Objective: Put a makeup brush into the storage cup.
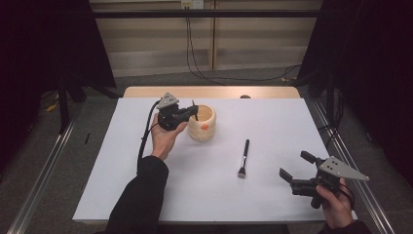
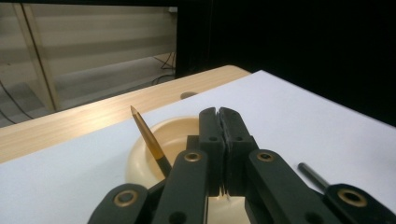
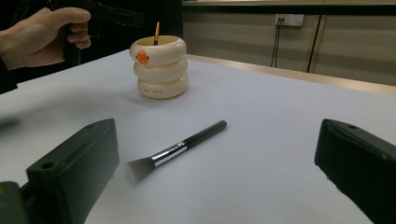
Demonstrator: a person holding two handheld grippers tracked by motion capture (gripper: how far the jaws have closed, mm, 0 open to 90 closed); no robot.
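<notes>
Upper left of centre in the high view, left tongs (image 1: 194, 113) sit fully closed, empty, at the cup (image 1: 203, 123) rim; a pencil (image 2: 149, 140) leans inside. Right tongs (image 1: 295, 166) gape wide at lower right, aimed at the brush (image 1: 243, 158) lying mid-counter (image 1: 272, 126), likely next.

- You are working in a lab-style recording bay, not a home.
- Black curtains (image 1: 44, 44) enclose both sides of the table (image 1: 272, 195).
- Aluminium rails (image 1: 41, 178) run along the grey floor.
- Cables (image 1: 204, 73) trail to a wall socket (image 1: 191, 4).
</notes>
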